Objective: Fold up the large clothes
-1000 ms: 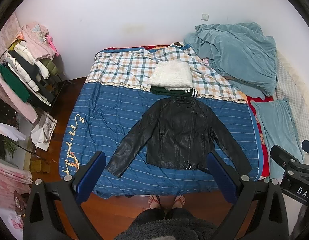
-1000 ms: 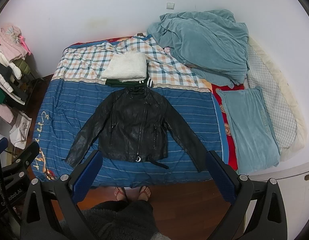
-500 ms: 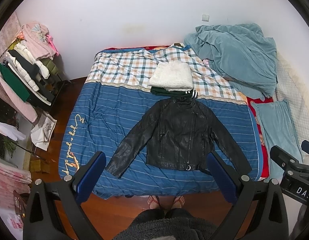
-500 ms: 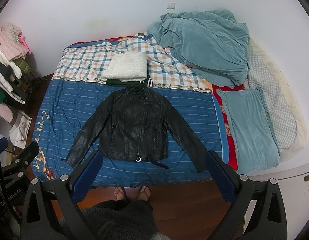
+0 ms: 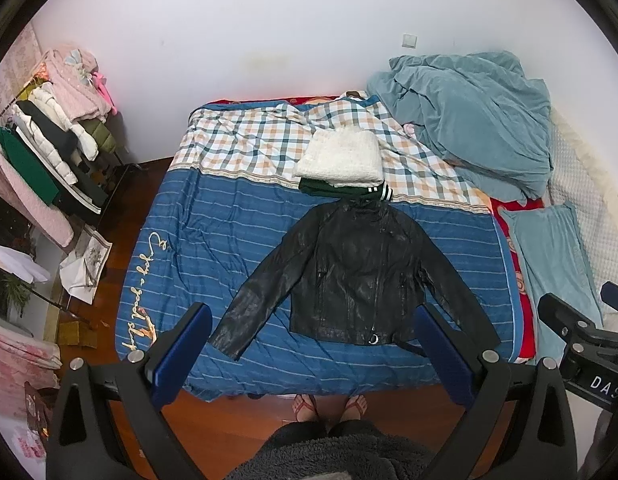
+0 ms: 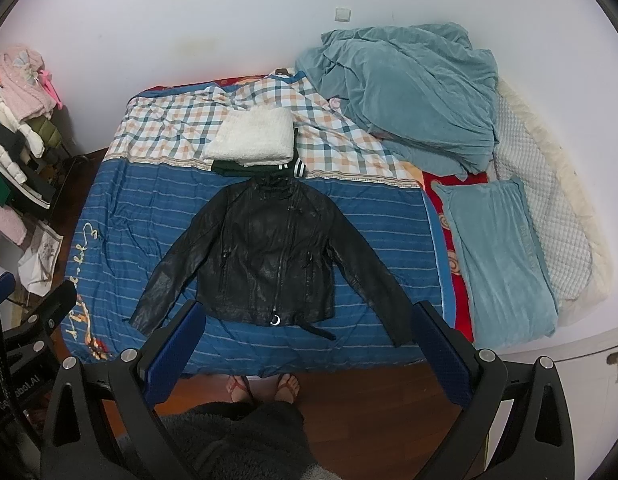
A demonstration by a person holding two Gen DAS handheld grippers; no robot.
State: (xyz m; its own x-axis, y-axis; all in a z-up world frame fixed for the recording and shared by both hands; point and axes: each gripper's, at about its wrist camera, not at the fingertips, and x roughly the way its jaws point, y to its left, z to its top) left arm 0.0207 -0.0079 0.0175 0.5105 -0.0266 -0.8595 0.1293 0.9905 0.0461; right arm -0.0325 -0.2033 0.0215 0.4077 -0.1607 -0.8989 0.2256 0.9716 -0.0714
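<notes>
Black jacket (image 5: 349, 272) laid flat on bed (image 5: 213, 240), folding not begun; left gripper (image 5: 313, 344) & right gripper (image 6: 309, 340) wide, empty; next: grab a sleeve, fold inward.

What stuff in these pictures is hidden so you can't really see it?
- Green garment: both views, mostly covered by the white folded one; its kind is unclear.
- Jacket right cuff: left view, behind a finger of the left tool.
- Writing on the bedspread: both views, too small and warped to read.
- Clothes rack: right view, cut off by the edge.
</notes>
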